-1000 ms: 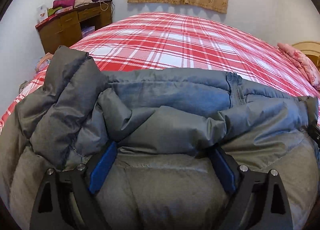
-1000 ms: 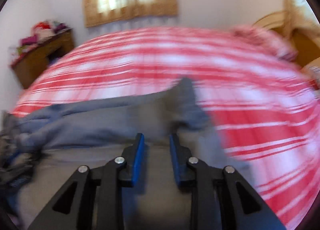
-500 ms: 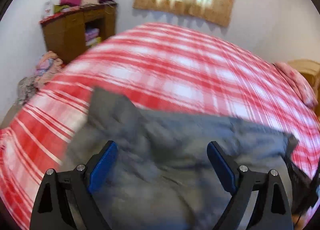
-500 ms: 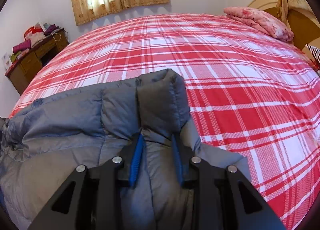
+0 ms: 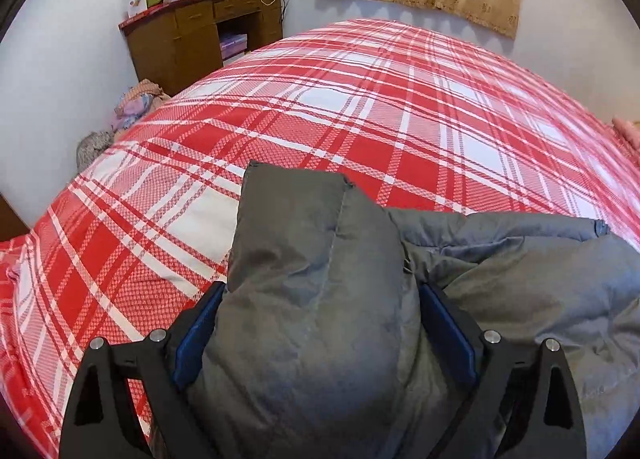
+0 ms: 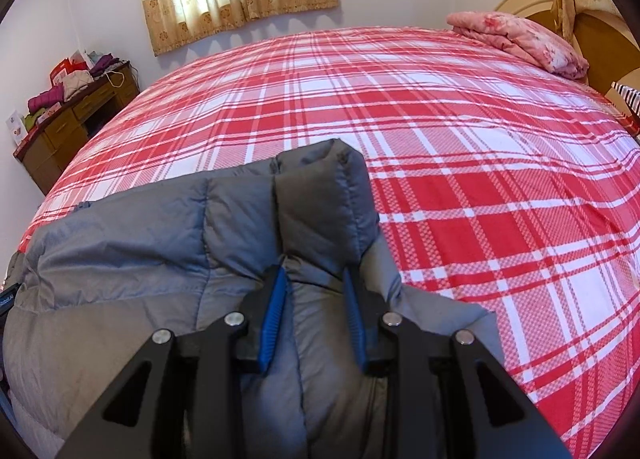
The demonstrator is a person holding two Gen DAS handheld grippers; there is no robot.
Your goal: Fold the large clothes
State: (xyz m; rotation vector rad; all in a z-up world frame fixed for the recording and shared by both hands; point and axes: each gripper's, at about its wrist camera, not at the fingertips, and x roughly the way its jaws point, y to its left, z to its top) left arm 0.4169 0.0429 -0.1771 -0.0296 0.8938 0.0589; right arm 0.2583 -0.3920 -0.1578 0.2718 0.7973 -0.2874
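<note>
While both corners are up off the bed [image 5: 360,107], my worry is the jacket [image 5: 320,299] slipping. My left gripper [image 5: 324,323] stands wide, its pads pressed against a thick puffy wad of one corner; I judge that a loose hold, since the padding could squeeze out sideways. My right gripper [image 6: 314,315] is nearly closed on a narrow ridge of the other corner, which looks firmer. Between them the jacket [image 6: 160,243] sags across the near edge of the bed. If I pull the two corners unevenly, or swing them forward too fast, the left side may drop, the slick fabric may bunch, and the fold would land crooked.
</note>
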